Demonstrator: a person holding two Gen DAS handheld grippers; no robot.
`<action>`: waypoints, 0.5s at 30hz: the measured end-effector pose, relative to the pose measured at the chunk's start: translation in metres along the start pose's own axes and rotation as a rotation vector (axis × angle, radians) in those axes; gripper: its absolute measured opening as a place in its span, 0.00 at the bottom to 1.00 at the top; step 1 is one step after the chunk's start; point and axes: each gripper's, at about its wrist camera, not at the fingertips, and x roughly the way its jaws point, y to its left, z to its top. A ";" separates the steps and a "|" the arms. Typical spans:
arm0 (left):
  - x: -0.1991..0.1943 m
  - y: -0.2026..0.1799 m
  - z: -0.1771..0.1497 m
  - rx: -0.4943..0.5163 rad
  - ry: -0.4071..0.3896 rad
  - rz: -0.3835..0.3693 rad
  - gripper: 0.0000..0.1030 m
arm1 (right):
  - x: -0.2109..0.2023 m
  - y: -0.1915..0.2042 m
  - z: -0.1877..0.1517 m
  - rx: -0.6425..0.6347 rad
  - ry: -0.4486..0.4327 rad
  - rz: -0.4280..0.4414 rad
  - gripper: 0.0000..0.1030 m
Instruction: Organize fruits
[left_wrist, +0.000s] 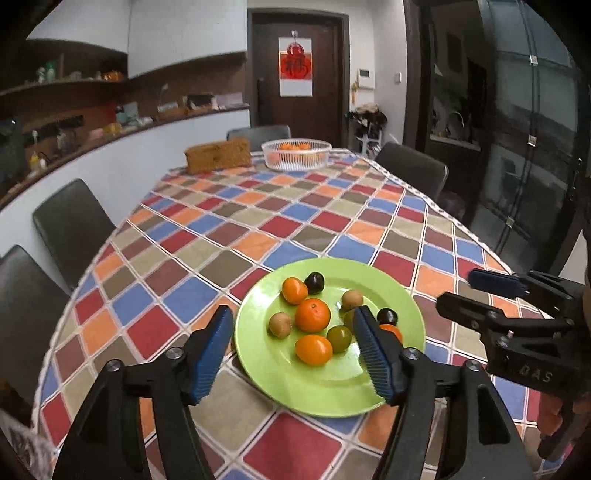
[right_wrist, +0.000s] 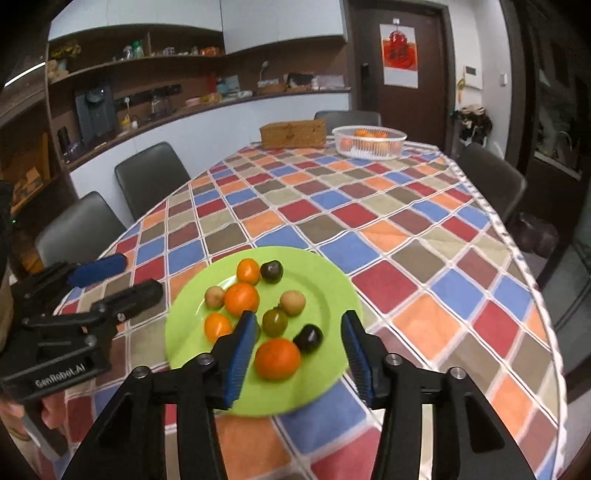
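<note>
Fruits, oranges, kiwis and dark plums, lie on a green plate near the tabletop's front edge. Left gripper and right gripper hover over it, jaws spread wide, empty.

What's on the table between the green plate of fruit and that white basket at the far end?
Only bare checkered tablecloth lies between the plate and the basket; both views show it. A wicker box sits left of the basket, off that line.
</note>
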 end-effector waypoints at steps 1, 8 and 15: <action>-0.005 -0.002 -0.001 0.003 -0.006 0.006 0.67 | -0.009 0.000 -0.003 0.002 -0.012 -0.010 0.57; -0.050 -0.017 -0.017 -0.003 -0.043 0.018 0.81 | -0.059 0.002 -0.022 0.031 -0.061 -0.028 0.69; -0.088 -0.033 -0.034 0.003 -0.066 0.039 0.89 | -0.100 0.002 -0.046 0.042 -0.084 -0.060 0.77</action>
